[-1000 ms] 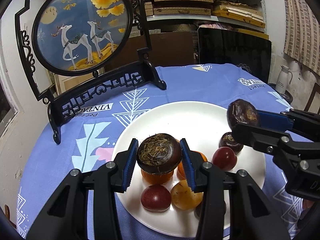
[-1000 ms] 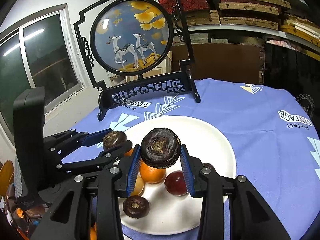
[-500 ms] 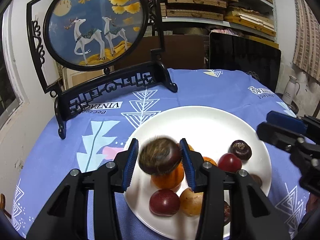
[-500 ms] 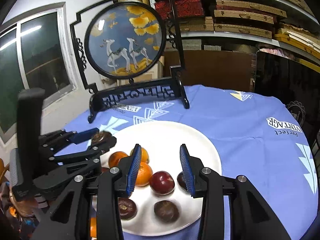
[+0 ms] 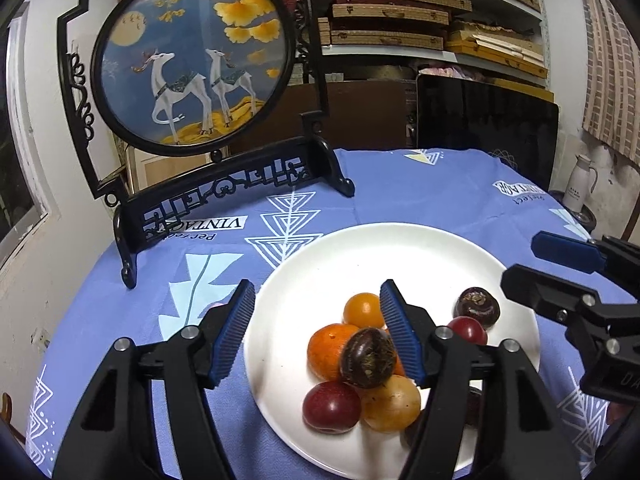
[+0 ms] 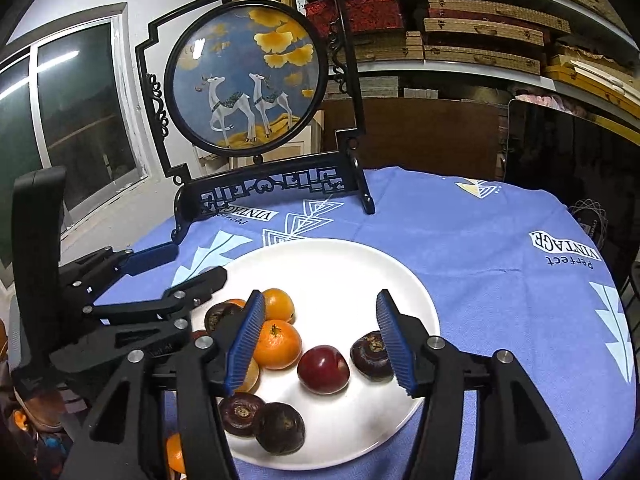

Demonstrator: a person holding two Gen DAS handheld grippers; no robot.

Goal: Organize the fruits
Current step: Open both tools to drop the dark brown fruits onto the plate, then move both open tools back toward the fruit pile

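- White plate (image 5: 400,248) on the blue tablecloth (image 5: 420,196) holds all the fruit: oranges, red plums and dark brown chestnuts.
- Left gripper (image 5: 318,332) hangs over the plate's near side with fingers spread wide and empty; one chestnut (image 5: 368,358) sits atop the pile just inside its right finger.
- Right gripper (image 6: 320,340) is likewise spread and empty above a red plum (image 6: 323,369).
- A framed deer screen (image 6: 244,76) stands behind the plate.

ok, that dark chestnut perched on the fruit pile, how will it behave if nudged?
Water chestnut sits atop rounded fruits, so it would probably roll off. Its smooth, rounded skin may slip between the pads. It looks firm, likely not fragile.
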